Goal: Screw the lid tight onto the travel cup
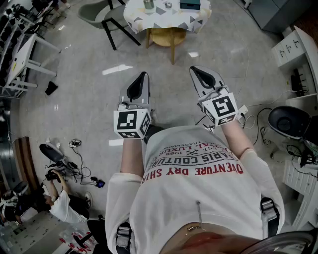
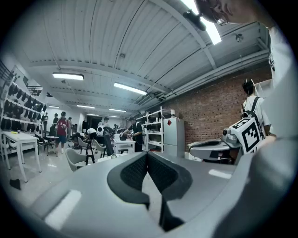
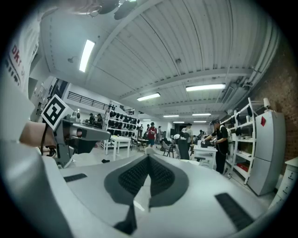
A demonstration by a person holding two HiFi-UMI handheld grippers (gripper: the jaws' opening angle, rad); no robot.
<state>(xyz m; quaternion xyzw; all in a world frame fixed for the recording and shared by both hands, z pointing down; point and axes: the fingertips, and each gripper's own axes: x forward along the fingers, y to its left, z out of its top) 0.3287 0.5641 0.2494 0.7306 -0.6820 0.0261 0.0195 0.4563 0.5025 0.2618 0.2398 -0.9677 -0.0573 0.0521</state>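
Grey floor fills most of the head view, and a person in a white shirt with red letters stands on it. The person holds one hand-held gripper in each hand, out in front and pointing level.

The left hand-held gripper has its two jaws pressed together, with nothing between them. Its own view shows the dark pads meeting in a thin line. The right hand-held gripper is closed the same way and is empty too. The two are side by side but well apart. Each has a cube with black and white squares near the wrist.

Far ahead, at the top of the head view, is a tabletop with a cloth of grey and white triangles. A small grey thing that looks like the travel cup stands on it, well away from both hand-held grippers. Beside it lies a small round thing, too small to tell what it is. A blue-green box sits near them. A wooden stool stands under the tabletop and a grey chair is to its left.

Another person sits on the floor at the lower left. The left gripper view shows a brick wall and white shelves.
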